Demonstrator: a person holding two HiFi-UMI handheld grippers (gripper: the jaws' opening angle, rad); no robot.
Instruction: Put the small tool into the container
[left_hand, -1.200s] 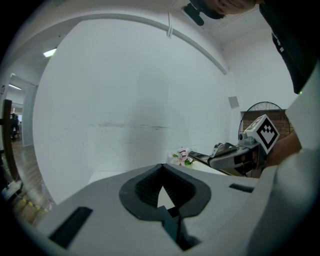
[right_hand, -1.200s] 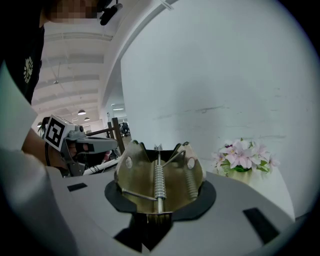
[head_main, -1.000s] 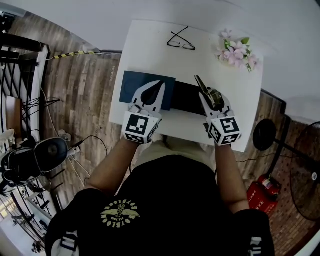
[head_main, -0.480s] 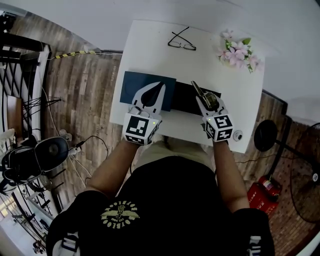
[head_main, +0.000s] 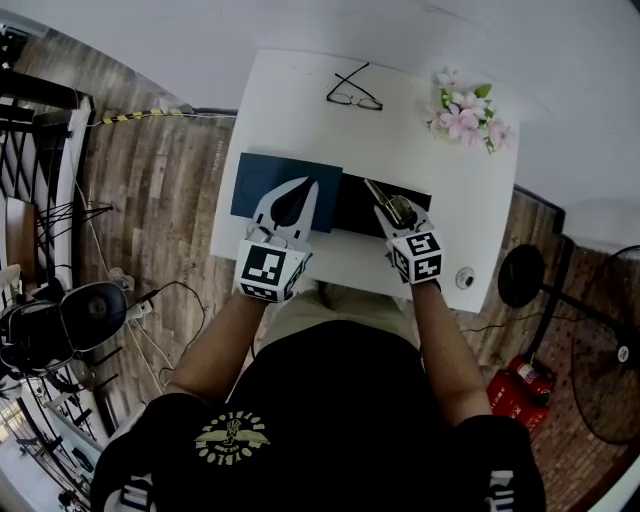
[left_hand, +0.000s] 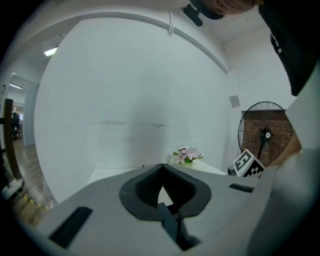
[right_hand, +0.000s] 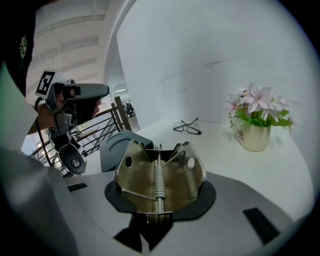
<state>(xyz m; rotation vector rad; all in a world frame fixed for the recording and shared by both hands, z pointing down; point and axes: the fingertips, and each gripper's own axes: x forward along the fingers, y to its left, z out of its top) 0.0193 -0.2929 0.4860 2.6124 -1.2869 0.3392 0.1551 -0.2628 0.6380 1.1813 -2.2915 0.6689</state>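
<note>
On the left of the white table (head_main: 300, 110) lies a dark blue flat rectangular box (head_main: 258, 178). My left gripper (head_main: 305, 187) hangs over its right part. The left gripper view shows my two grey fingers (left_hand: 100, 200) there brought together until the tips meet. Only the oval hollow between the black ribbed pads (left_hand: 145, 187) stays open, and nothing is caught in it. Through that hollow I see only a bit of the white table and something dark underneath.

Next to the right, touching the blue box's edge, lies the black rectangular container (head_main: 355, 205), open at the top. Beyond it, at the far side of the table, a pair of thin black-framed glasses (head_main: 352, 92) lies folded open.

Further right, my right gripper (head_main: 397, 215) has its fingers about half closed on the small brass-coloured metal tool (right_hand: 159, 177), a hinged piece with two flared plates and a coil spring down its middle. The pads press on its lower end, and the plates stand out ahead of the fingertips. In the head view the tool shows over the right end of the black container, tilted downward. Whether it touches the container I cannot tell.

At the far right corner stands a pale pot of pink flowers (head_main: 462, 115).
</note>
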